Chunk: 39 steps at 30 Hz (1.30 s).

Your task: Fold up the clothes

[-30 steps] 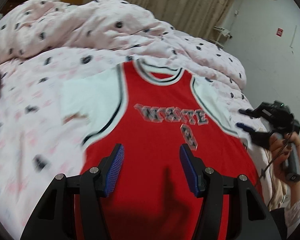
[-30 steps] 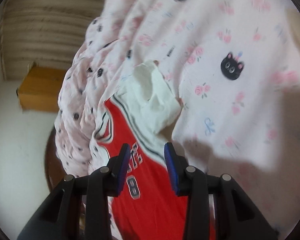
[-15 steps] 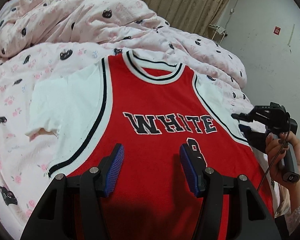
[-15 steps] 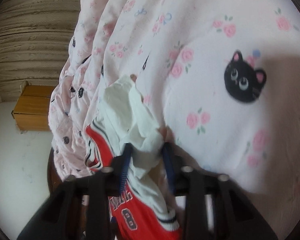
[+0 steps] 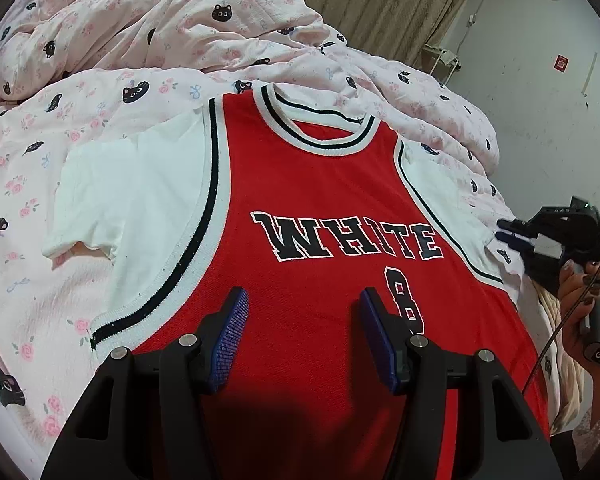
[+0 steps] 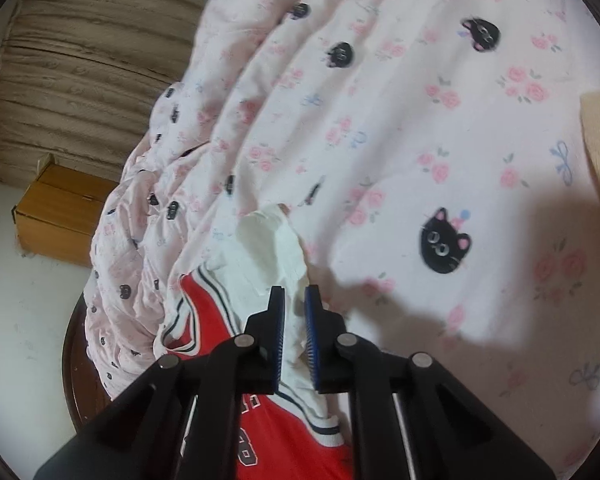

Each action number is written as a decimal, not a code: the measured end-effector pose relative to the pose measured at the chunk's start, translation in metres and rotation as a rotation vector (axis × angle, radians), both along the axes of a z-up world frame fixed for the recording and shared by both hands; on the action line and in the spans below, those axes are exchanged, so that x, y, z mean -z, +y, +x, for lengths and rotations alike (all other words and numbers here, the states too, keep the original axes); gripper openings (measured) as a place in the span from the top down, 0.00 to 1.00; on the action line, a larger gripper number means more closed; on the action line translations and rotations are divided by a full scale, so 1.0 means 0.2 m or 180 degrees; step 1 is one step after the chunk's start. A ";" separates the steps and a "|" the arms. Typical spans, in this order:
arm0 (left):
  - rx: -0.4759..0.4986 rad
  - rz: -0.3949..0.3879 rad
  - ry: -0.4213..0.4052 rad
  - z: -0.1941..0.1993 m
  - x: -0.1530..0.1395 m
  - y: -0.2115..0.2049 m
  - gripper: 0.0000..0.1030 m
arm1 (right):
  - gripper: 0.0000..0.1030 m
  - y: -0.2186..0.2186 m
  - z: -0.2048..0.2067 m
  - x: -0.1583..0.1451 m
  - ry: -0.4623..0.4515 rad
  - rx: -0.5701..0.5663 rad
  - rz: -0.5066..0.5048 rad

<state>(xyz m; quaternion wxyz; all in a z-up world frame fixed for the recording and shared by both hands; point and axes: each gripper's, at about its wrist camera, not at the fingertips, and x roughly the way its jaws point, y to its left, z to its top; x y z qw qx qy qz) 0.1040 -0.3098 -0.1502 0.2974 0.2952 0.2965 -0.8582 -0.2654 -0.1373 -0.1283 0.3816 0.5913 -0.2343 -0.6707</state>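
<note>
red jersey (image 5: pixel 319 208), lettering "WHITE", number "8"

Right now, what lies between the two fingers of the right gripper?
White sleeve fabric of the red jersey, pinched by the right gripper, in the right wrist view.

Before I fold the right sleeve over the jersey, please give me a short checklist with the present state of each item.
1. Right tongs closed on the right sleeve: ok; they have just been closing with the white cloth between them.
2. Left tongs free: ok, open above the red jersey, holding nothing.
3. Jersey flat on the duvet, front up: ok.
4. Left sleeve spread flat: ok, hem slightly curled.
5. Only one cloth layer gripped: cannot tell.
</note>
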 end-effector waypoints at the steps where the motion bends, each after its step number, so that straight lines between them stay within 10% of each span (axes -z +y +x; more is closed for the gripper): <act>1: 0.0001 0.0005 -0.0001 0.00 0.00 0.00 0.49 | 0.86 0.01 -0.01 0.03 -0.0112 0.0033 -0.0016; 15: 0.0013 0.0062 0.0010 0.00 0.01 -0.01 0.49 | 0.67 0.02 -0.05 0.24 -0.0721 0.0024 -0.0239; 19: 0.0016 0.0076 0.0017 0.00 0.02 -0.01 0.49 | 0.90 -0.01 -0.03 0.20 -0.0623 -0.0058 -0.0220; 28: 0.0021 0.0104 0.0021 0.00 0.03 -0.02 0.49 | 0.95 0.07 0.02 -0.07 -0.0267 -0.0146 -0.0493; 33: 0.0024 0.0111 0.0009 0.00 0.03 -0.03 0.49 | 0.95 0.07 0.02 -0.05 0.0027 -0.0131 0.0156; 39: 0.0028 0.0136 0.0031 0.01 0.03 -0.03 0.49 | 0.92 0.04 -0.02 0.16 -0.0290 -0.0110 0.0610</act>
